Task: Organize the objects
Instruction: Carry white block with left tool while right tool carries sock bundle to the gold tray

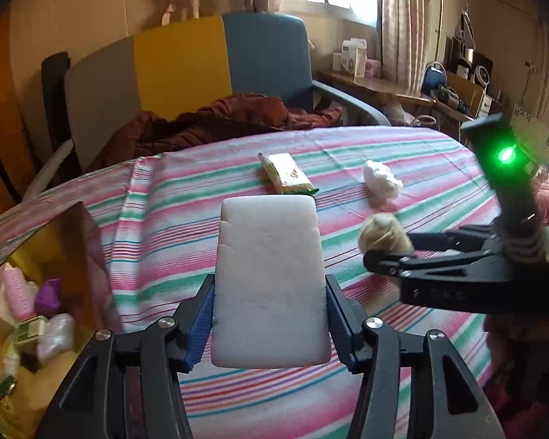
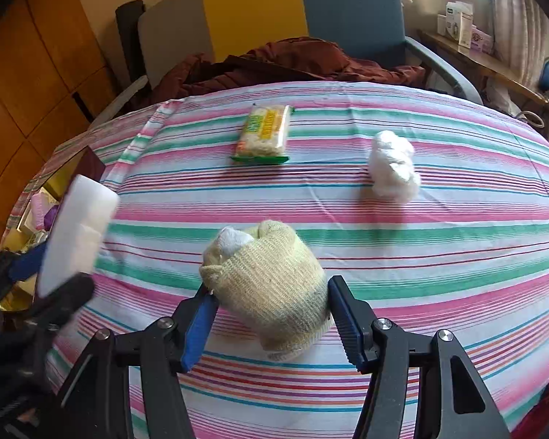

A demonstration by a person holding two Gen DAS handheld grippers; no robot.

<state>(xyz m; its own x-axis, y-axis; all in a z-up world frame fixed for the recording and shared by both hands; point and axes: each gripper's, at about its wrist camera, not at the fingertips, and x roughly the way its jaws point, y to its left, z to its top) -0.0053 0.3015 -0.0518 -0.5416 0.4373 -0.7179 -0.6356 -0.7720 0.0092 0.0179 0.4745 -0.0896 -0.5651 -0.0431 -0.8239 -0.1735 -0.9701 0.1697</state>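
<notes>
My left gripper (image 1: 269,287) is shut on a white foam block (image 1: 267,248), blue pads pressed on its two long sides, and holds it above the striped cloth (image 1: 201,226). In the right wrist view the block (image 2: 78,226) shows tilted at the left, over the box. My right gripper (image 2: 271,289) is shut on a rolled cream sock (image 2: 271,285) resting on the cloth, one pad against each side. From the left wrist view the right gripper (image 1: 391,247) reaches in from the right with the sock (image 1: 382,232) at its tips.
A green-and-yellow snack packet (image 2: 265,135) and a crumpled white wad (image 2: 395,166) lie farther back on the cloth. An open box (image 1: 80,256) holding several small items stands at the left edge. A maroon jacket (image 1: 219,120) lies on a chair (image 1: 201,62) behind.
</notes>
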